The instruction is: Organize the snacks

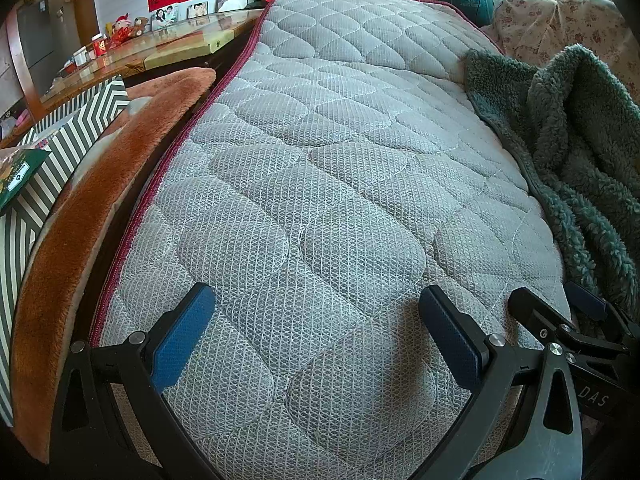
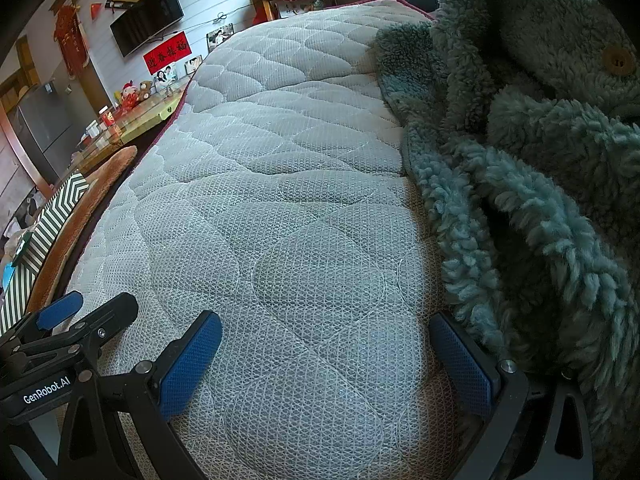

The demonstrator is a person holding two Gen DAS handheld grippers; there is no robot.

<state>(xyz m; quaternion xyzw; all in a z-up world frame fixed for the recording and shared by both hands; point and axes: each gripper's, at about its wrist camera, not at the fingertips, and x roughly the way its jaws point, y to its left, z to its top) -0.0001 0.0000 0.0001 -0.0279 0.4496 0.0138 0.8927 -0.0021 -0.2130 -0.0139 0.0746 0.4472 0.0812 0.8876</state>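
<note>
My left gripper [image 1: 316, 304] is open and empty, low over the grey quilted mattress [image 1: 340, 140]. My right gripper [image 2: 326, 330] is open and empty too, side by side with the left over the same mattress [image 2: 280, 160]. Each gripper shows at the edge of the other's view: the right one in the left wrist view [image 1: 560, 304], the left one in the right wrist view [image 2: 92, 308]. A striped box [image 1: 68, 148] stands off the mattress's left edge with a green snack packet [image 1: 20, 172] in it. The box also shows in the right wrist view [image 2: 48, 220].
A teal fleece coat [image 2: 520, 160] lies heaped along the mattress's right side, close to my right gripper's right finger. An orange-brown plush cushion [image 1: 88, 208] runs along the left edge. A long wooden table [image 1: 160, 48] with photos and toys stands beyond it.
</note>
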